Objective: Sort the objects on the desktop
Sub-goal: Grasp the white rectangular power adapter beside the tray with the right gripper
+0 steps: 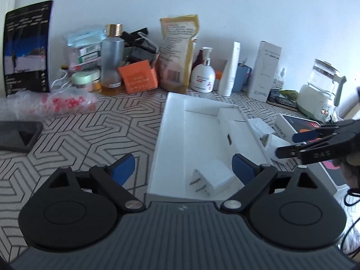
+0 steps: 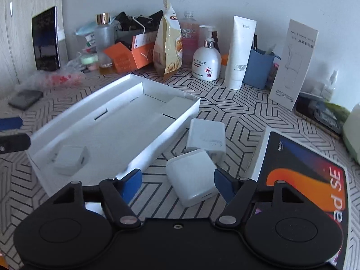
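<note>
white two-prong plug charger (image 1: 211,180) lies on its side in the near end of the open white cardboard tray (image 1: 173,135) on the zigzag-patterned worktop (image 1: 90,139). left hand-held gripper (image 1: 183,168) jaws wide, empty, above it. two more white square chargers (image 2: 191,176) sit beside the tray; right hand-held gripper (image 2: 177,185) wide, straddling the nearer one, not gripping.

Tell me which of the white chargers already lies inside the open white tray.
The charger at the near end of the white tray, prongs showing in the left view. The other two chargers lie on the patterned tabletop beside the tray.
</note>
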Action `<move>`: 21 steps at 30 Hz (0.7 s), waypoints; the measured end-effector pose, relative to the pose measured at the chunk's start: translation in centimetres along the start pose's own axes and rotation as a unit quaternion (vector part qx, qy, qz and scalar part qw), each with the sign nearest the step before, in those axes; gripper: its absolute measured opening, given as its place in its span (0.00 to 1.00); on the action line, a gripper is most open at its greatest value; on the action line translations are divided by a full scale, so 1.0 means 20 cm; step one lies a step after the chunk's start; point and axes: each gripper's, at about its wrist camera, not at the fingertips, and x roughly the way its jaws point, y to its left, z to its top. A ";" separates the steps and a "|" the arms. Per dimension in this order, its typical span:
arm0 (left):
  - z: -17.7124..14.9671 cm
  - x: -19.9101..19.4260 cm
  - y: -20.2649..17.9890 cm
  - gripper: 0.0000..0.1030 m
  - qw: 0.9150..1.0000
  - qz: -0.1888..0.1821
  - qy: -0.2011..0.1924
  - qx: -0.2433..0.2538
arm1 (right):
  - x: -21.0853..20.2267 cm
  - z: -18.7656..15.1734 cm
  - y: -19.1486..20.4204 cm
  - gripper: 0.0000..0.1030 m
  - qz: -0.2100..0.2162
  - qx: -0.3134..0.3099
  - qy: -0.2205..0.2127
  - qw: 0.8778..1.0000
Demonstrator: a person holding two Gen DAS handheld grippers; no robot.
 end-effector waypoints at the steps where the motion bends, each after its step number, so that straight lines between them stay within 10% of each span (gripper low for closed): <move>1: 0.01 0.01 0.00 0.91 1.000 -0.012 -0.006 -0.006 | 0.01 0.01 0.00 0.74 -0.002 -0.004 0.006 1.000; 21: 0.03 0.05 0.00 0.91 1.000 -0.005 -0.013 -0.027 | 0.15 0.04 -0.03 0.80 -0.003 -0.031 0.052 0.998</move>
